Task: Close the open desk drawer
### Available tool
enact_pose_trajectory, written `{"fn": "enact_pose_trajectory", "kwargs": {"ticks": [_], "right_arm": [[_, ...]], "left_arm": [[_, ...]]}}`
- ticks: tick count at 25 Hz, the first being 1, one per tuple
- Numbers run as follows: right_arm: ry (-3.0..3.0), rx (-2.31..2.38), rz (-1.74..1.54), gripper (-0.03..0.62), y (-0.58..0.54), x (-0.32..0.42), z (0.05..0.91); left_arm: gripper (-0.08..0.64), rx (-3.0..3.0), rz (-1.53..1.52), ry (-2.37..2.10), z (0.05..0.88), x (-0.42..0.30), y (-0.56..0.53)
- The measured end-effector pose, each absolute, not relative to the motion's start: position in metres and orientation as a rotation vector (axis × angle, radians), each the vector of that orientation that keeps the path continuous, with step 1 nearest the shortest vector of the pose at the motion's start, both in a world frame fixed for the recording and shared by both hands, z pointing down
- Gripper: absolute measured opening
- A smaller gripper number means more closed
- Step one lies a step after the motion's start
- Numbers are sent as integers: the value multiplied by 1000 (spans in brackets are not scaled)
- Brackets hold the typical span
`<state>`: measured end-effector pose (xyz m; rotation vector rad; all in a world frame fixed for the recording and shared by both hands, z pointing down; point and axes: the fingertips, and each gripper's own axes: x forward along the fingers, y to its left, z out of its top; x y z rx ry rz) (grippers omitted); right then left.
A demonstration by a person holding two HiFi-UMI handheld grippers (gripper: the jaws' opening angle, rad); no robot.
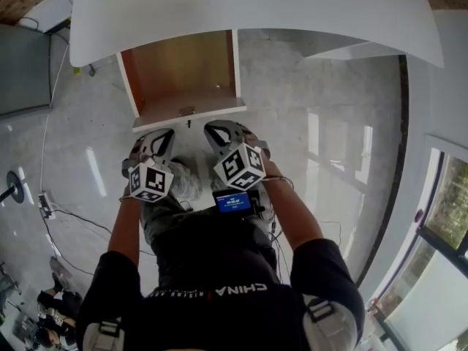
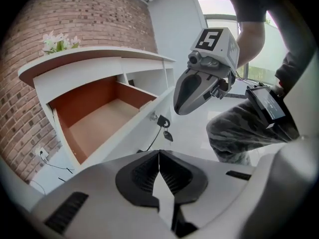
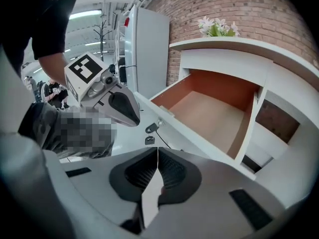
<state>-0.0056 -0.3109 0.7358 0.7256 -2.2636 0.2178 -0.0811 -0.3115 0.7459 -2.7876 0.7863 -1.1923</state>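
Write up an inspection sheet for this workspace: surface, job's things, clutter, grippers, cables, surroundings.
Surface: white desk top, with flowers at its back edge.
Job's things: drawer pulled out and empty inside; key hanging from the lock in the drawer's front.
Clutter: nothing seen.
Grippers: left gripper and right gripper both have their jaws shut on nothing; they sit side by side just short of the drawer front.
Cables: power strip on the floor at the left, with cables trailing from it.
Surroundings: glossy floor, brick wall behind the desk, window at the right.
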Motion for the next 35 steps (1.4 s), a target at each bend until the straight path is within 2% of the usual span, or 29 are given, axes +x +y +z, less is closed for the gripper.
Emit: {"fn": "enact_pose_trajectory", "kwargs": {"ticks": [7, 16, 27, 35], "right_arm": [[-2399, 797, -24, 15, -327, -14, 784], [-2514, 887, -342, 15, -336, -24, 794], [-2552, 934, -328, 14, -346, -20, 771], [-2615, 963, -354, 14, -365, -24, 717]], "left_arm": [[12, -2690, -970, 818, 797, -78, -337], [12, -2512, -739, 921, 793, -84, -350], [12, -2471, -743, 921, 778, -83, -345], [12, -2471, -585, 917, 719, -84, -361]]}}
